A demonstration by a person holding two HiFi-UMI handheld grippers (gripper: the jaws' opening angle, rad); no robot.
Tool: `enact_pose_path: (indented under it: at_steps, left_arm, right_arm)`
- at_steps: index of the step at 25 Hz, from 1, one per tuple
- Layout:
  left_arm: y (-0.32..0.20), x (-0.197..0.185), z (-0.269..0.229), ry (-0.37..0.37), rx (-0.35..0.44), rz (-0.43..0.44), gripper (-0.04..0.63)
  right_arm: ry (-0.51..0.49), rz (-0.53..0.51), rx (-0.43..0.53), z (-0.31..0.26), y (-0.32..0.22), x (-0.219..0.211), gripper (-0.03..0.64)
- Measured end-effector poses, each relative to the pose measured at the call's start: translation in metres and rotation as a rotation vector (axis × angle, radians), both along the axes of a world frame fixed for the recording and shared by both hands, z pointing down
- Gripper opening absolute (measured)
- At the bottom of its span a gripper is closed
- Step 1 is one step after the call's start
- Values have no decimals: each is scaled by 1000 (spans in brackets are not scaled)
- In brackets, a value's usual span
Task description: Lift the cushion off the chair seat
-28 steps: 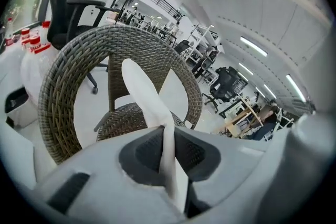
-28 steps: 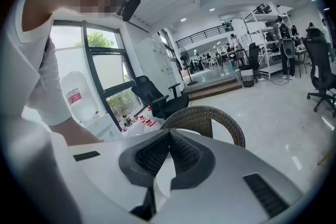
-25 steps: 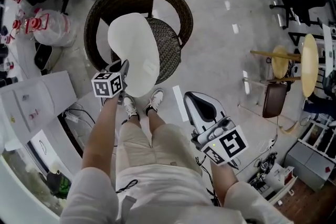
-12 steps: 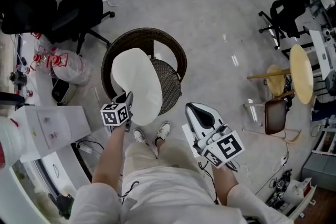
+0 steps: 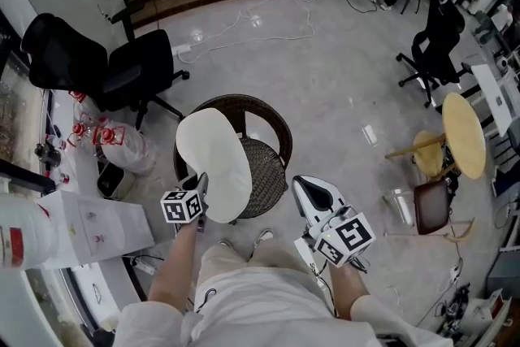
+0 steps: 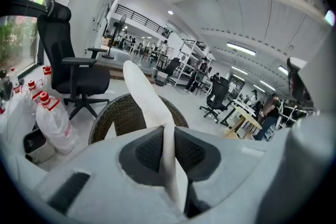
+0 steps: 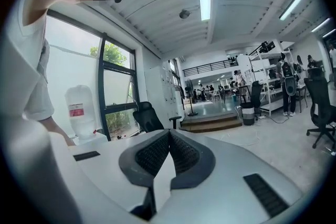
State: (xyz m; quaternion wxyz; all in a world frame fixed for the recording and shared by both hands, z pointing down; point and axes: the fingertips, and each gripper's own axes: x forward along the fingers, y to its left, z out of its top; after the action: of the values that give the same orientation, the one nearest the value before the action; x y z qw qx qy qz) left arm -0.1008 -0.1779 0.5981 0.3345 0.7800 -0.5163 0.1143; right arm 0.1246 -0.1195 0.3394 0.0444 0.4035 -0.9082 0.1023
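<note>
The white oval cushion [image 5: 215,162] hangs tilted above the brown wicker chair [image 5: 264,162], clear of its seat. My left gripper [image 5: 200,186] is shut on the cushion's near edge. In the left gripper view the thin cushion edge [image 6: 169,157] is pinched between the dark pads and rises ahead over the chair's back [image 6: 118,118]. My right gripper [image 5: 313,189] is off to the right of the chair, apart from the cushion. In the right gripper view its jaws [image 7: 169,135] meet at the tips with nothing between them.
A black office chair [image 5: 122,65] stands to the chair's upper left, with a bag of bottles [image 5: 122,149] beside it. A white box [image 5: 93,223] sits at the left. A round wooden table [image 5: 463,122] and more office chairs stand at the right. The person's legs are below.
Both grippers have risen, and the cushion has come up with the left one, farther above the wicker seat. The head view now takes in much more of the floor.
</note>
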Motion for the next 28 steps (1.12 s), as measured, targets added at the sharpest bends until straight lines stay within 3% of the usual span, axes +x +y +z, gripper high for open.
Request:
enact_pose_path:
  at_steps: [8,18,28]
  left_arm:
    - [-21,-12,-66,-41,134,16,41]
    - [-50,-53,-145,-63,273,-16,41]
    - [-45,-78,-252,-87,471,-16,41]
  right_arm:
    - [-1,-5,46,-25,-20,2,2]
    - [-10,-44,129,-63,-40,-25,2]
    - [-4,-31,180,-87,-68,-17,2]
